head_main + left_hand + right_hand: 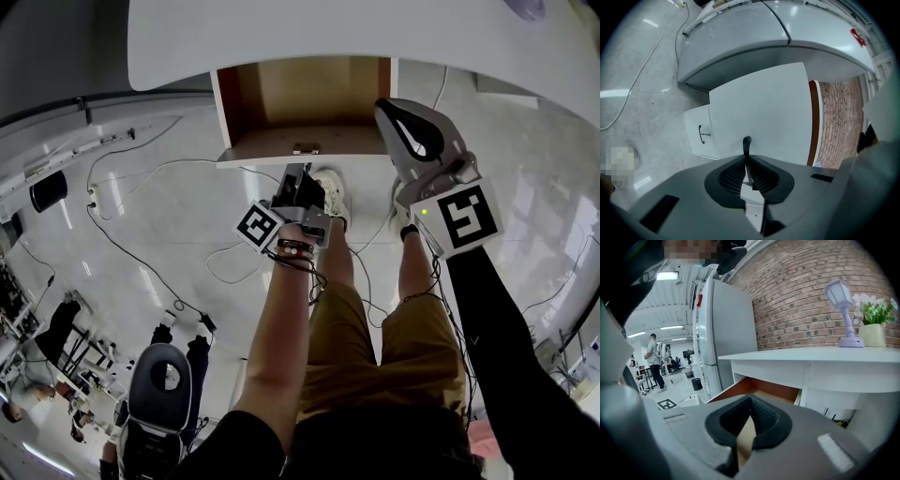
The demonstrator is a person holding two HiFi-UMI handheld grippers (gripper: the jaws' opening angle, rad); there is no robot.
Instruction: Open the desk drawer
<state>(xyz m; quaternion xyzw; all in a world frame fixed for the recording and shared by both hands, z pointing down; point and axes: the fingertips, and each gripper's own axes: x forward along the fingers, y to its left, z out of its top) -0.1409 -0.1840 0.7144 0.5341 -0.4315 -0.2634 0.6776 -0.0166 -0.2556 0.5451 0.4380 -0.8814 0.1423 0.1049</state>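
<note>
The white desk (281, 37) runs along the top of the head view. Its drawer (302, 141) stands pulled out, showing a brown wooden inside. My left gripper (300, 174) is at the middle of the drawer's white front (759, 108), shut on the dark drawer handle (746, 142), which sticks out past the closed tips of that gripper (746, 157). My right gripper (388, 107) hovers by the drawer's right side, just under the desk edge. Its jaws meet at the tips (750, 398) with nothing between them, and the open drawer (754, 387) lies behind.
A low white cabinet (701, 133) with its own handle stands beside the desk, and a large grey fridge (778, 42) behind it. A lamp (841, 310) and a potted plant (873, 324) sit on the desk by a brick wall (806, 291). Cables (141, 253) cross the floor.
</note>
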